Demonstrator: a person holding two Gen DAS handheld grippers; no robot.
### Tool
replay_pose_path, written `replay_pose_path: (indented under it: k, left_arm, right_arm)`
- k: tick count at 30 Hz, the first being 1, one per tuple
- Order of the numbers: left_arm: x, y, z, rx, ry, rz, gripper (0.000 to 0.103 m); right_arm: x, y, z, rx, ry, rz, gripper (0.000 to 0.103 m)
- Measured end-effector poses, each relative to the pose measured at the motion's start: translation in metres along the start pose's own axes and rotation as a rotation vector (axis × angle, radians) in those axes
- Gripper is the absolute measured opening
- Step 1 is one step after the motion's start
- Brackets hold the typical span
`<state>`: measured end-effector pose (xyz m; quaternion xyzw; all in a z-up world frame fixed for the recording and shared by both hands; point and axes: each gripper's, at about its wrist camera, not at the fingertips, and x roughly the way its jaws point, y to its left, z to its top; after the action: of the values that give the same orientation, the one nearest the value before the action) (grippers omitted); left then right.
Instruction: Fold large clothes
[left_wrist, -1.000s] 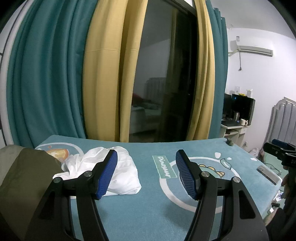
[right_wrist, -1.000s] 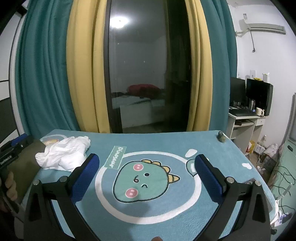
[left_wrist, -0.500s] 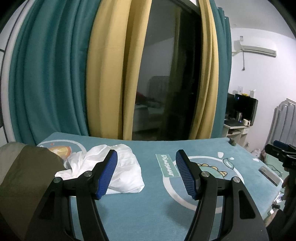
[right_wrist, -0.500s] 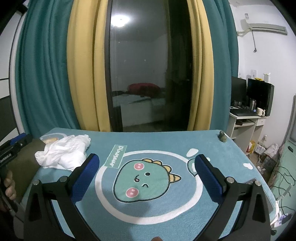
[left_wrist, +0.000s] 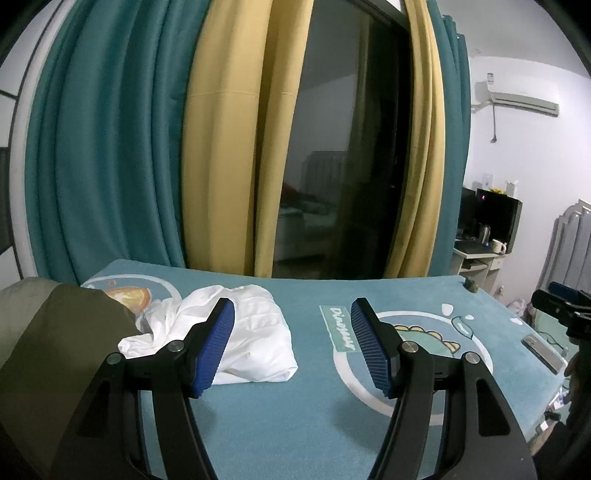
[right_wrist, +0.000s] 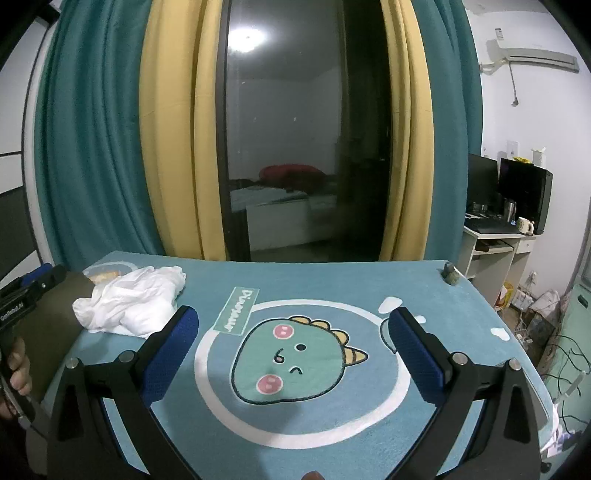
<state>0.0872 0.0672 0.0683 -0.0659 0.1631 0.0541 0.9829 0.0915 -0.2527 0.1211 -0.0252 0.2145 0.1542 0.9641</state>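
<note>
A crumpled white garment (left_wrist: 255, 332) lies on the left part of the teal dinosaur mat (left_wrist: 295, 424); it also shows in the right wrist view (right_wrist: 133, 302). An olive-green garment (left_wrist: 48, 354) is piled at the mat's left edge, also seen in the right wrist view (right_wrist: 55, 332). My left gripper (left_wrist: 291, 347) is open and empty, above the mat just right of the white garment. My right gripper (right_wrist: 291, 350) is open and empty, above the dinosaur print (right_wrist: 291, 358).
Teal and yellow curtains (left_wrist: 221, 147) and a dark glass door (right_wrist: 303, 147) stand behind the mat. A small dark object (right_wrist: 450, 275) sits at the far right corner. A phone-like object (left_wrist: 541, 347) lies at the right edge. A desk with monitors (right_wrist: 509, 221) is at the right.
The left gripper's view has shifted slightly, with the white garment now a little further right and lower. The right gripper has hardly moved. Both stay open.
</note>
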Motion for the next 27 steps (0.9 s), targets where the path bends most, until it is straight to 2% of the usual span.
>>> replay_pose_path:
  k: [27]
  left_arm:
    - [-0.0021,-0.0010,-0.0018,0.001,0.011,0.004,0.069]
  right_arm:
    - [0.0014,-0.0005,-0.0018,-0.001,0.009,0.000,0.101]
